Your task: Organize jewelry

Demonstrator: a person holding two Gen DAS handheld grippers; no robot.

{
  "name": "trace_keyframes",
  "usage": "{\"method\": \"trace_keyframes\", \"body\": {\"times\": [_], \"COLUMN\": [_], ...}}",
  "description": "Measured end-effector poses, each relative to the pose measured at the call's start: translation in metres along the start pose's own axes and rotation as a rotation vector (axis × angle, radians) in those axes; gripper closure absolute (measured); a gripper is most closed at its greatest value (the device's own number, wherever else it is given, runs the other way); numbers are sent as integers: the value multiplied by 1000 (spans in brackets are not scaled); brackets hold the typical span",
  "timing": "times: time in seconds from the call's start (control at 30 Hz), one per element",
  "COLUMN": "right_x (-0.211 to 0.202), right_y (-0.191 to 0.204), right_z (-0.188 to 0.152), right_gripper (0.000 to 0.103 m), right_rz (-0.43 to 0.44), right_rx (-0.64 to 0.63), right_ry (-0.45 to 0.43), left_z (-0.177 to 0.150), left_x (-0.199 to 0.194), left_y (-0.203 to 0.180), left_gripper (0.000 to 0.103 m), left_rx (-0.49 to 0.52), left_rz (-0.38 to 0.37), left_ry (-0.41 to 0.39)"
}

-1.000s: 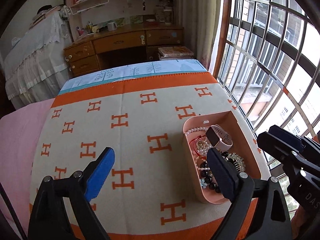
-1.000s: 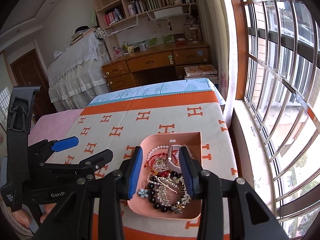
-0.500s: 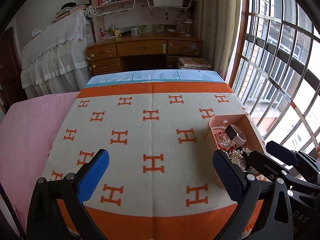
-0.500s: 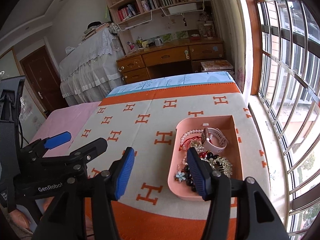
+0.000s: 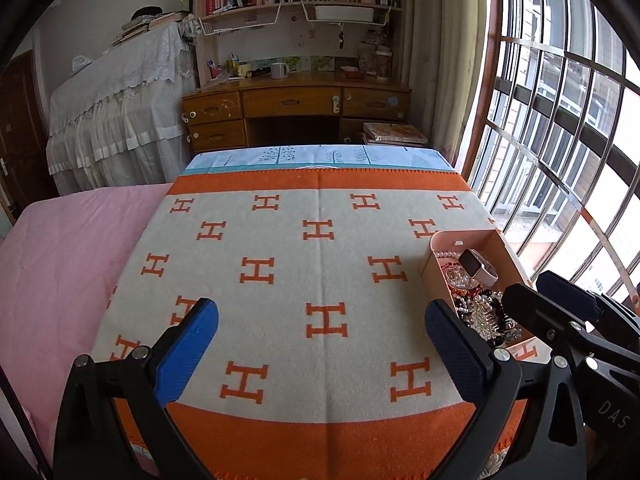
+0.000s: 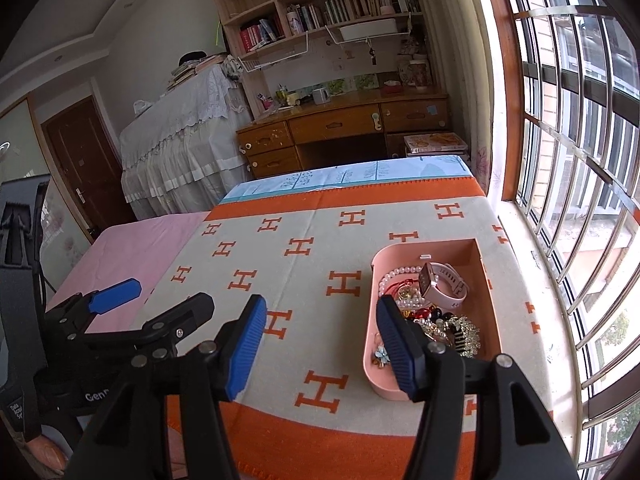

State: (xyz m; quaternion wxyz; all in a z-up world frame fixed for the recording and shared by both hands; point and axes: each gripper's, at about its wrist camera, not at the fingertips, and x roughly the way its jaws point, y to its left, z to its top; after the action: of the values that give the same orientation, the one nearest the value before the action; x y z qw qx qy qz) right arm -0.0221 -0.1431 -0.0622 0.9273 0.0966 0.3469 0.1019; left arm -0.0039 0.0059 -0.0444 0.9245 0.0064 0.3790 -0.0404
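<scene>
Both tongs, the left tongs (image 5: pixel 320 344) and the right tongs (image 6: pixel 320 344), hang spread and empty over the bed, the pink tray (image 6: pixel 486 280) of heaped jewelry (image 6: pixel 436 320) near the blanket's (image 5: pixel 320 248) window-side edge, so single out one piece before pinching.

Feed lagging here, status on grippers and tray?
Left gripper and right gripper open, empty. Jewelry heaped in pink tray on blanket, watch on top. Nothing in the way.
</scene>
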Motion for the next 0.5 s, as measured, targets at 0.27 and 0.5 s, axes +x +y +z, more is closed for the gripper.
{"method": "trace_keyframes", "body": {"times": [0.27,0.5], "right_x": [2,5], "right_y": [11,19], "right_z": [-1,1], "right_gripper": [45,45], "right_rz": [8,16], "right_rx": [-13,-19], "right_ry": [2,5], "left_z": [-1,-1], "left_x": [-3,-3], "left_y": [11,17], "left_gripper": [1,1], "left_rx": [-18,-24], "left_rz": [9,18], "left_ry": [-5,-8]}}
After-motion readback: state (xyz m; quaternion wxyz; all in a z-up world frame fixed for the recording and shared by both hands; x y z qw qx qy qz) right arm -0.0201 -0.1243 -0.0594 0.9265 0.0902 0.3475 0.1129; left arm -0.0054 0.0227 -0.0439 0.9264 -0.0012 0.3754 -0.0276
